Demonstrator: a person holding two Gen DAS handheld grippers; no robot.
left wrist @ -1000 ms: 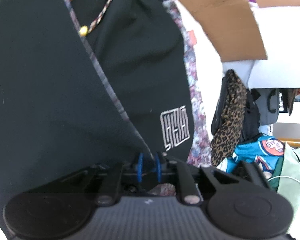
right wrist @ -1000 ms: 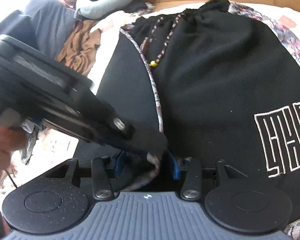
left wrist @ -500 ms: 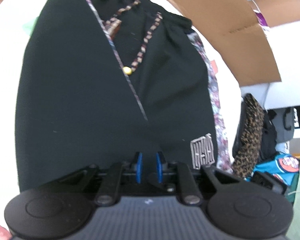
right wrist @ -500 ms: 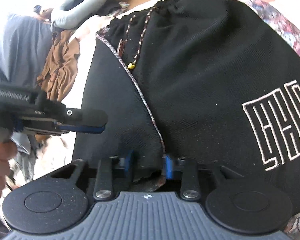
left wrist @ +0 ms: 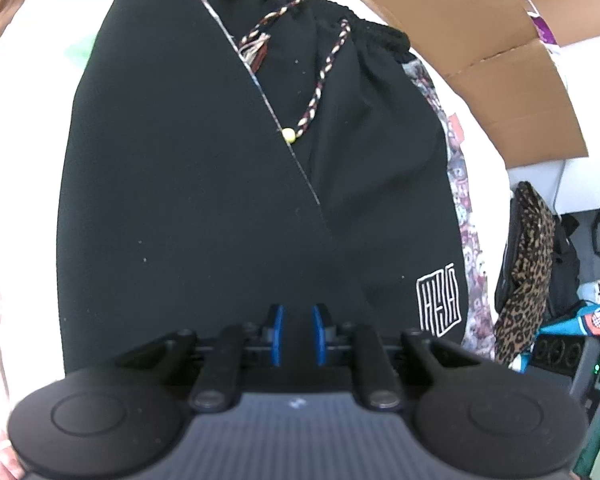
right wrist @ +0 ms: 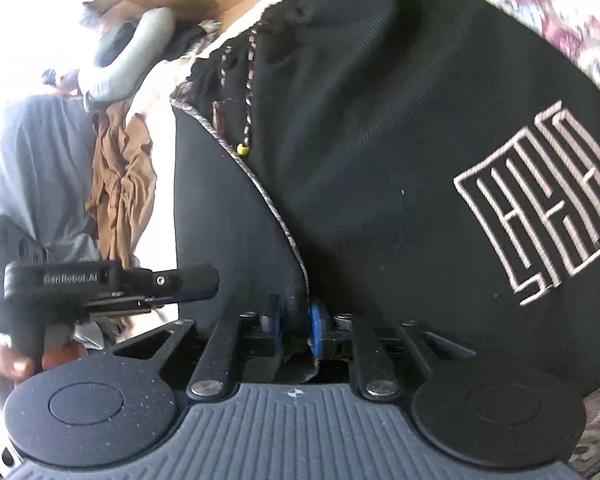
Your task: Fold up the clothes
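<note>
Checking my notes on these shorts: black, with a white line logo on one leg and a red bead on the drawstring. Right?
Not quite: the bead on the drawstring is yellow, as the left wrist view shows. The shorts are black, with a white line logo on one leg.

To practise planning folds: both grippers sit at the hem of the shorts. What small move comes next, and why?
Probably lift the hem slightly. The shorts lie folded lengthwise, the right gripper, its jaws just opening, has hem cloth between them, and the waistband lies at the far end.
</note>
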